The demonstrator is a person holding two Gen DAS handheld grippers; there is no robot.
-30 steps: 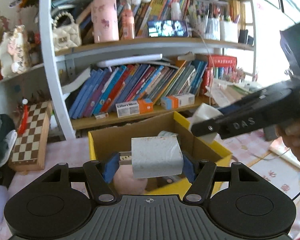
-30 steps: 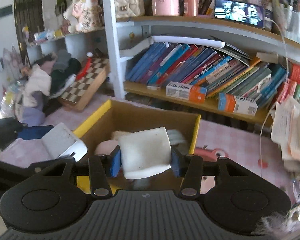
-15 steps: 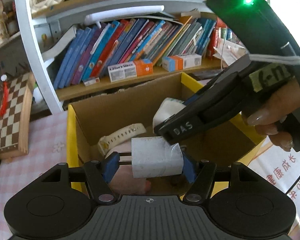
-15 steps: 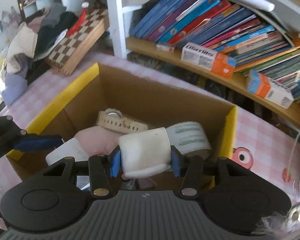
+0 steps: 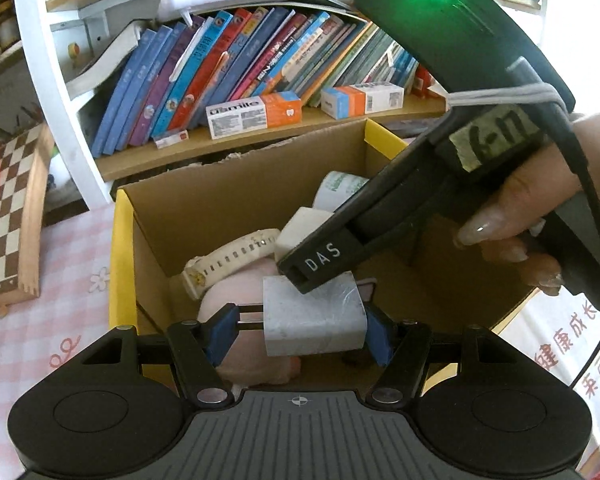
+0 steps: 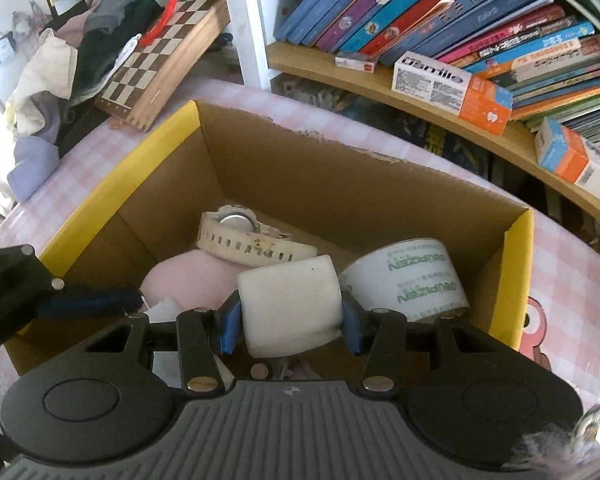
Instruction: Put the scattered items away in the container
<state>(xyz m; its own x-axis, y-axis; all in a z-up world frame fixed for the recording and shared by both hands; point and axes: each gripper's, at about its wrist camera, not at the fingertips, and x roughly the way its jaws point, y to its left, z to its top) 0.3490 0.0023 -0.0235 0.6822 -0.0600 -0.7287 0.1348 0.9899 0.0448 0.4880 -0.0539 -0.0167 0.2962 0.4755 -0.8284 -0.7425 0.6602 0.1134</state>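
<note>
Left tongs point(image 5: 298, 332) grip a white charger point(image 5: 314, 326); right tongs point(image 6: 290, 322) grip a white block point(image 6: 290, 304), both over the cardboard box point(image 6: 340, 176).

In the left wrist view the right tool point(image 5: 300, 240) covers most of the white block point(image 5: 300, 226) it carries and part of the tape roll point(image 5: 336, 190) behind it. The charger point(image 5: 312, 320) hides much of the pink item point(image 5: 236, 304). In the right wrist view the left tool point(image 6: 140, 304) is cut off by the left edge, so its grip there cannot be told. The box point(image 6: 520, 240) floor is mostly covered.
</note>
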